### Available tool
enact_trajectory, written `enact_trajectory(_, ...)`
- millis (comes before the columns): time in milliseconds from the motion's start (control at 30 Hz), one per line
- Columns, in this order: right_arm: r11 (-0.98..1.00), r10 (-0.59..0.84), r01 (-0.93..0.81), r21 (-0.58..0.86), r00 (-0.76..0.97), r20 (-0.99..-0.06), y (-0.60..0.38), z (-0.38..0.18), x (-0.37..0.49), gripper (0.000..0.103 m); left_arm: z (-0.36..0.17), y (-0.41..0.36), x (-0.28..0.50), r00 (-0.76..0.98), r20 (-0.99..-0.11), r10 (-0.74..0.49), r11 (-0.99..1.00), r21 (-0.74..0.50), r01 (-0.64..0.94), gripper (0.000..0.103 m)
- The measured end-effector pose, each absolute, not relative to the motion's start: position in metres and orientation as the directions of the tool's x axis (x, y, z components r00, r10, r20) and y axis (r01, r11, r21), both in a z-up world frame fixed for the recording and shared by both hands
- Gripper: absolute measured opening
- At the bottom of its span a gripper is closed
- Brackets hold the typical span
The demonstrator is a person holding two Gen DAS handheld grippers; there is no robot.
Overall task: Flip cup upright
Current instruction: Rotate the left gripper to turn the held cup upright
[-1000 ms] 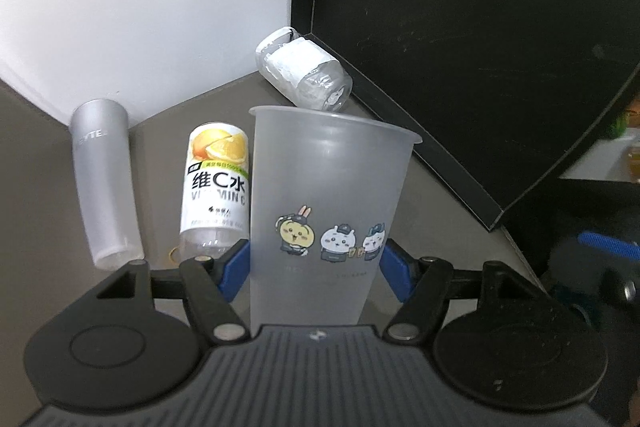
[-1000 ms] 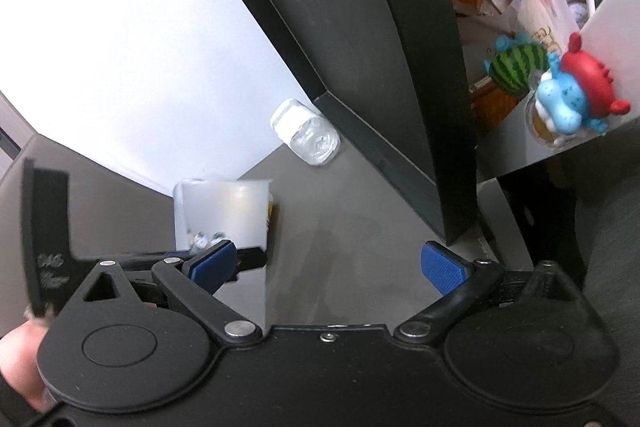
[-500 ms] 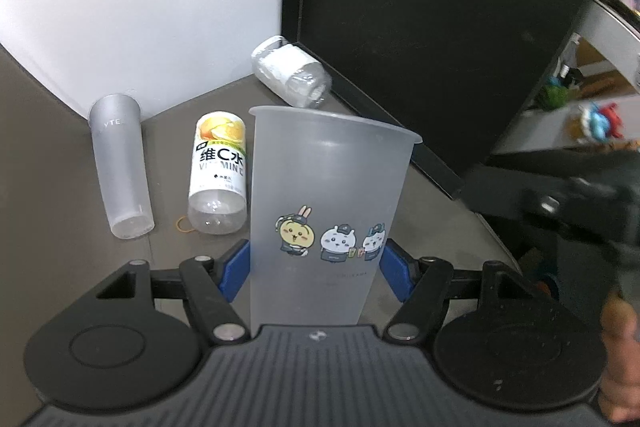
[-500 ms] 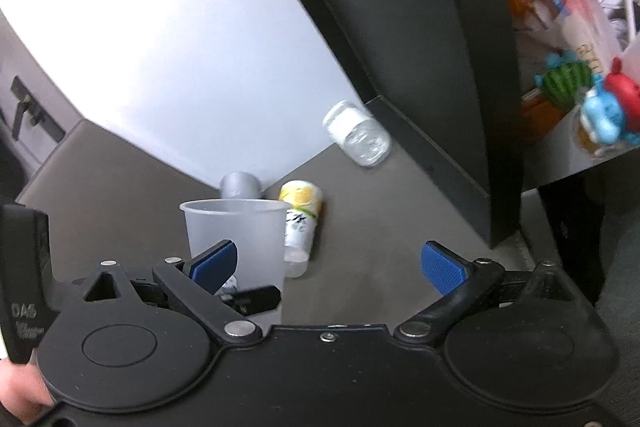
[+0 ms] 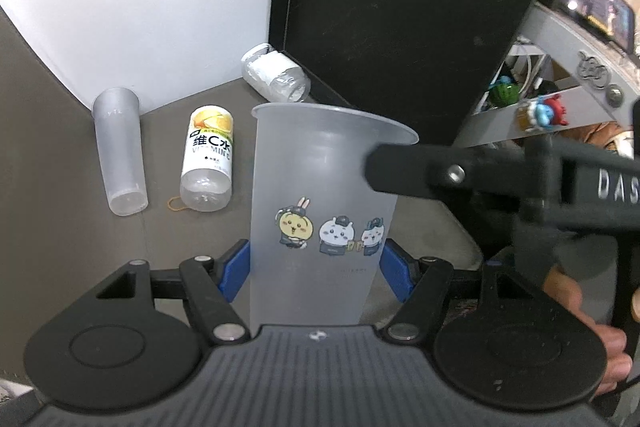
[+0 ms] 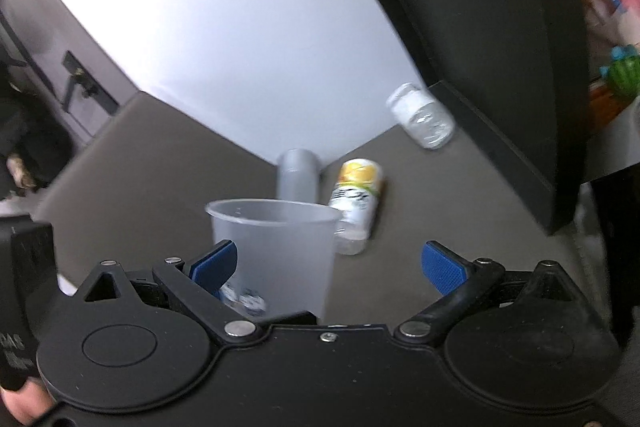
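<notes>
Cup: the frosted plastic cup (image 5: 324, 215) stands with its mouth up, between the blue pads of the left tongs (image 5: 316, 267); the cartoon print on its side reads the right way up. In the right wrist view the same cup (image 6: 276, 247) appears low and left of the middle, rim on top.
Cup position: I cannot tell if its base already touches the tabletop (image 5: 72, 211) or hangs a little over it, because the tongs' body hides the bottom.
Cup content: it looks empty; light passes through the wall and no liquid line shows.
Left tongs: they pinch the cup low on its body, one pad on each side. I think this low grip keeps the mouth free and the cup vertical for setting down.
Right tongs: the right tongs (image 6: 328, 265) are spread wide and hold nothing; the cup is beside the left pad, not between both pads. From the left wrist view this tool reaches across in front of the cup's rim.
Task progress: my judgement is that the flip is made, and only release remains.
Tall tumbler: a frosted tumbler (image 5: 118, 155) lies on its side near the white wall, apparently empty.
Vitamin bottle: a bottle with an orange label (image 5: 208, 159) lies beside the tumbler, apart from the cup; its content is unclear.
Clear bottle: another bottle (image 5: 274, 73) lies in the corner against the black panel (image 5: 400, 7).
</notes>
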State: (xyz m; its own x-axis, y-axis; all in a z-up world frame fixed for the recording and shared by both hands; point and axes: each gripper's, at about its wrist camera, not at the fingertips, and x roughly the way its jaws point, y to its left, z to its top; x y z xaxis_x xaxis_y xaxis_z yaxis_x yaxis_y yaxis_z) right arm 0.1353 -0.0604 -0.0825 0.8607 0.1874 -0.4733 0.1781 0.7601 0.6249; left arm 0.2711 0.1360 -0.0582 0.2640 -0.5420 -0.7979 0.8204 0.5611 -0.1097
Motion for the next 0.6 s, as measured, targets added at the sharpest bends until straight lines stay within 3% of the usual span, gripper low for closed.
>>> enact_trajectory(500,0.729,0.335,0.06,0.682,0.837,-0.432,-0.043,-0.077,0.139,0.098,-0.055,0.155,0.242,0.22,-0.78,-0.587,0.513,-0.147,0.846,0.069)
enact_trajectory(533,0.725,0.346,0.054,0.687,0.833,-0.431,-0.042,-0.077,0.139,0.095,-0.057,0.155,0.241,0.213,-0.782,-0.585,0.511,-0.152,0.846,0.069)
enact_trajectory(567,0.724,0.35,0.049,0.688,0.833,-0.428,-0.041,-0.077,0.139,0.081,-0.059,0.155,0.241,0.206,-0.79,-0.578,0.512,-0.154,0.845,0.069)
enact_trajectory(600,0.727,0.352,0.046,0.685,0.832,-0.429,-0.04,-0.077,0.139,0.078,-0.061,0.155,0.241,0.203,-0.795,-0.572,0.513,-0.154,0.844,0.069)
